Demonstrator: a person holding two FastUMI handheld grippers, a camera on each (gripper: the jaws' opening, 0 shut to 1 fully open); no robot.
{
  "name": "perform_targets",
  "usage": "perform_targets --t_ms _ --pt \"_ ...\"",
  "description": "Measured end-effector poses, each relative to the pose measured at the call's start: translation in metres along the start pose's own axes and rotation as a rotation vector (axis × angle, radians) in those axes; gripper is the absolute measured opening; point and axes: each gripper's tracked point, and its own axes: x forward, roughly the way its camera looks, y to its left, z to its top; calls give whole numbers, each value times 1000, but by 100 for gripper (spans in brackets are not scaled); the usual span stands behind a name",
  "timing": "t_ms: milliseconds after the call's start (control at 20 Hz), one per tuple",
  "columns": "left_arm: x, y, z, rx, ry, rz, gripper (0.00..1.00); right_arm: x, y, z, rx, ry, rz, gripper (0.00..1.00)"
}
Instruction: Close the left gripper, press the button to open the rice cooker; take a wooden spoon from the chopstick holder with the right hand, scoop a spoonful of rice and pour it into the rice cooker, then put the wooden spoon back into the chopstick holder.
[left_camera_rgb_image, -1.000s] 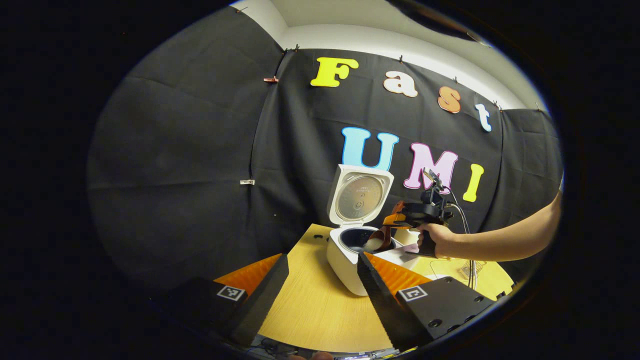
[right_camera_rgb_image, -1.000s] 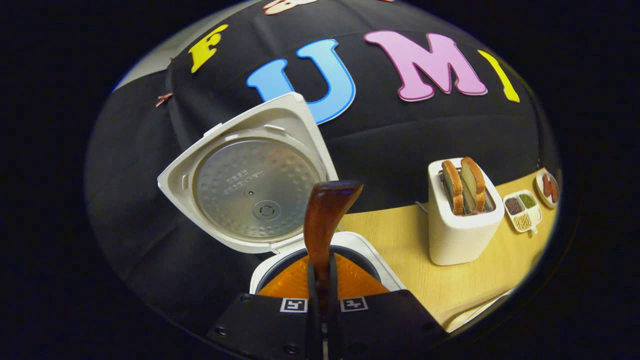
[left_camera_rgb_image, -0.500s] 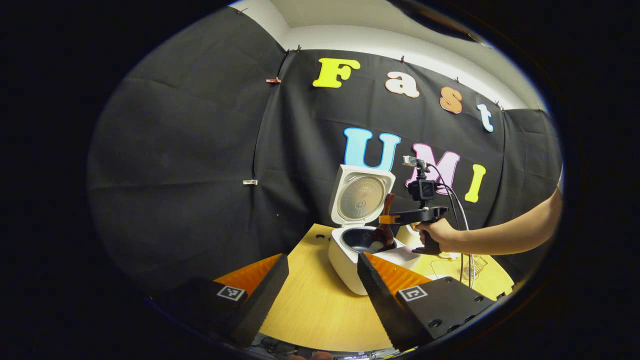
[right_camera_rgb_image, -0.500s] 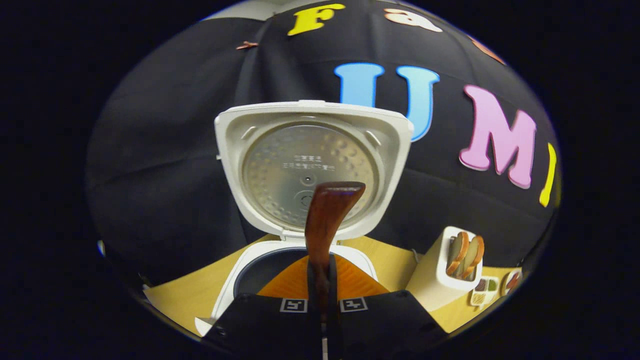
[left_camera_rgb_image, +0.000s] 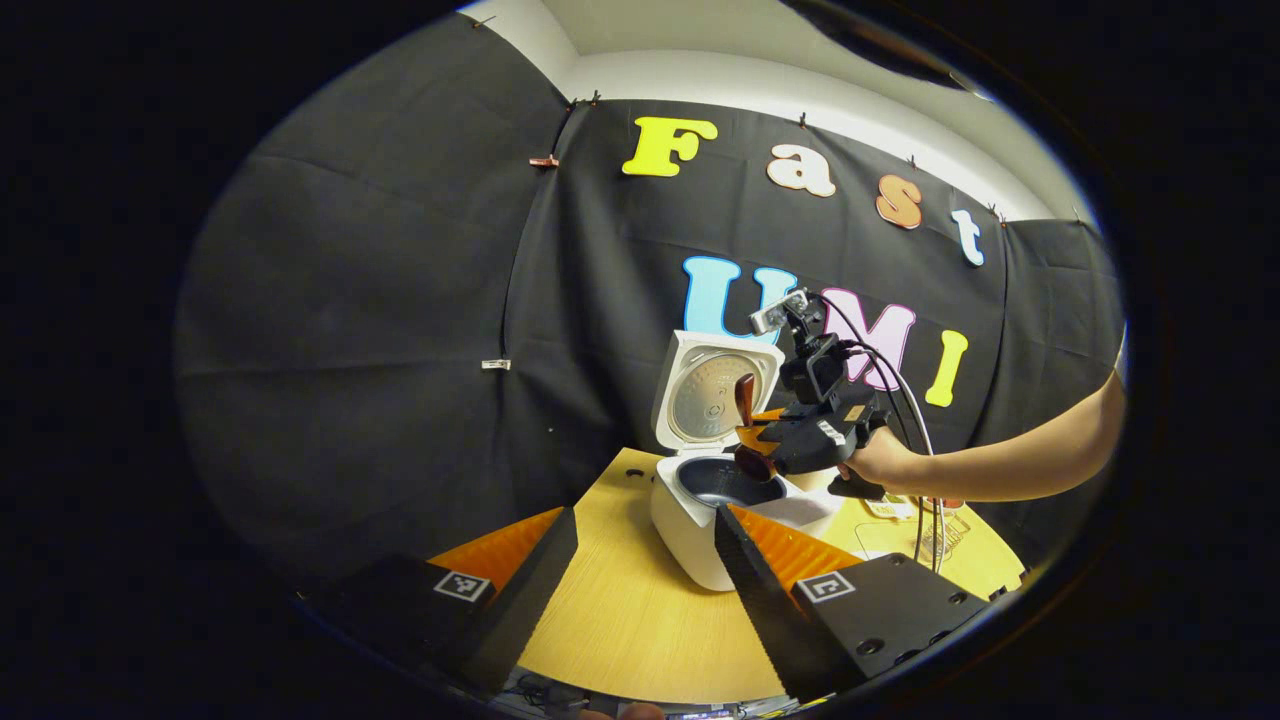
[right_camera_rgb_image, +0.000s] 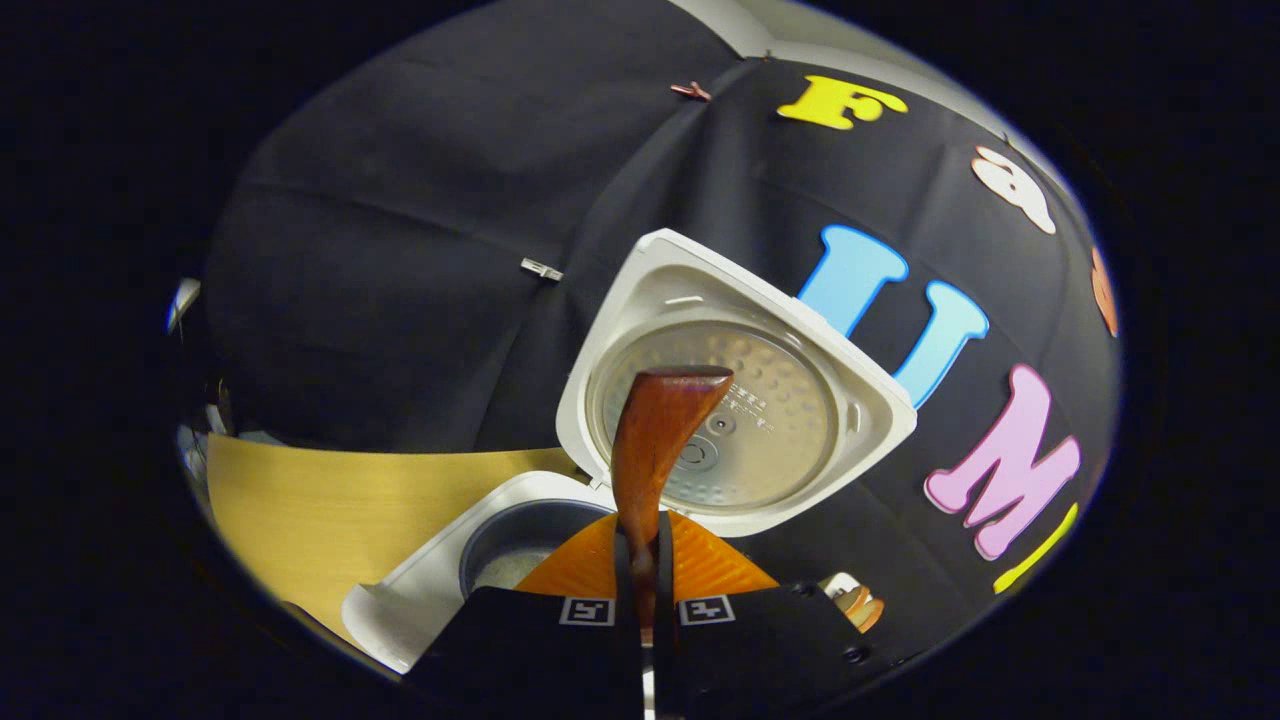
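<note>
The white rice cooker (left_camera_rgb_image: 690, 530) stands on the wooden table (left_camera_rgb_image: 620, 620) with its lid (left_camera_rgb_image: 712, 395) up. My right gripper (left_camera_rgb_image: 770, 435), held by a hand (left_camera_rgb_image: 870, 462), hangs tilted over the open pot. It is shut on the brown wooden spoon (left_camera_rgb_image: 747, 400), whose bowl end (left_camera_rgb_image: 750, 463) sits just above the rim. In the right gripper view the spoon handle (right_camera_rgb_image: 655, 440) sticks up between my right gripper (right_camera_rgb_image: 640, 590) fingers, in front of the lid (right_camera_rgb_image: 760, 420). White rice (right_camera_rgb_image: 500, 572) lies in the pot. My left gripper (left_camera_rgb_image: 640, 600) stands open, short of the cooker.
A wire rack (left_camera_rgb_image: 942, 535) and a clear tray stand on the table to the right of the cooker, behind the hand's cables. The top of a toaster with toast (right_camera_rgb_image: 852, 602) peeks past the right fingers. The table's left half (right_camera_rgb_image: 300, 490) is bare wood.
The right gripper has rolled and lifted over the pot, turning the spoon handle-up. The white heap seen on the spoon a second ago is gone. The left gripper stayed put.
</note>
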Motion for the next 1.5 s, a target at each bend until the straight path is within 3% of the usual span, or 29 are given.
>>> perform_targets --t_ms 150,400,550,700,1150,1500 --pt "-5 -1 -1 -1 0 3 95 -1 3 -6 72 30 25 9" --pt "-14 -2 -6 -5 3 11 96 -6 -30 -17 526 77 -12 9" --pt "-15 -9 -5 -10 4 6 95 -16 -60 -17 792 46 -33 9" --pt "-19 -20 -2 1 -4 -10 95 -34 -93 -14 947 -17 -63 8" --pt "-12 -55 0 25 -11 -58 95 -158 -201 -21 1274 -224 -139 8" --pt "5 -98 7 30 -18 -107 95 -279 -257 -69 1315 -304 -222 8"
